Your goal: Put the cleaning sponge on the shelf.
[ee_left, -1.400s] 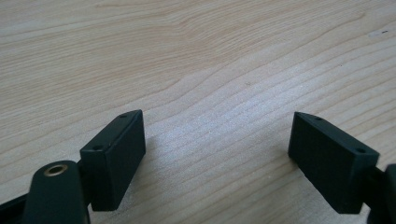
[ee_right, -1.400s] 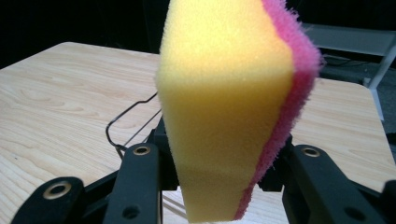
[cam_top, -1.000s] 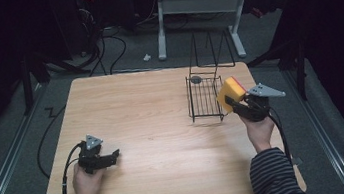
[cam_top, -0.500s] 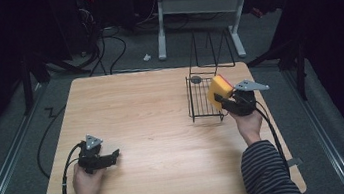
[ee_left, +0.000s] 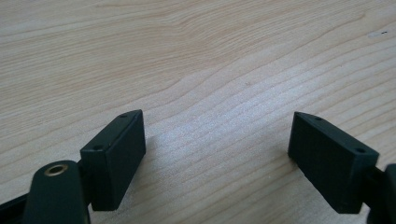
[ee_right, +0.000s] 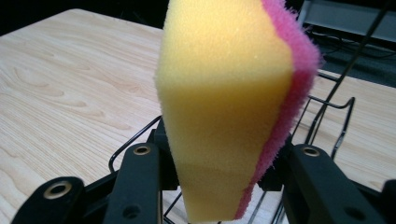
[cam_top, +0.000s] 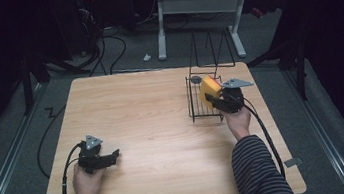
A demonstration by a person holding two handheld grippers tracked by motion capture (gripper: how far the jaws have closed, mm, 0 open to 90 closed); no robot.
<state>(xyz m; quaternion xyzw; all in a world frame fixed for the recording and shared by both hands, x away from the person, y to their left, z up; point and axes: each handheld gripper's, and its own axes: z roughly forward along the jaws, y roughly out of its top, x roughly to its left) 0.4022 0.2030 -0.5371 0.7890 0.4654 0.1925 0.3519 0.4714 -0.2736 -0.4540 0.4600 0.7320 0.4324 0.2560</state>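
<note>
From the high view, the right gripper [cam_top: 217, 99] holds a yellow sponge [cam_top: 208, 90] over the wire rack [cam_top: 200, 104] at the table's [cam_top: 161, 103] two o'clock; the left gripper [cam_top: 110, 158] rests at seven o'clock. The left gripper view shows jaws apart over bare wood. The right gripper view shows jaws clamped on the sponge [ee_right: 224, 102], pink-backed, above the rack [ee_right: 336, 116].

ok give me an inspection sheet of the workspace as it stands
surface: wooden table, bare light wood
job's things: yellow and pink sponge upright in the right gripper; black wire rack at the table's far right, a small dark round thing in its far corner
clutter: nothing seen
grippers: right gripper shut on the sponge, over the rack; left gripper open, low on the table's near left
cables: one black cable trails from the right gripper; more lie on the floor beyond
surroundings: dark room, a white desk frame behind
</note>
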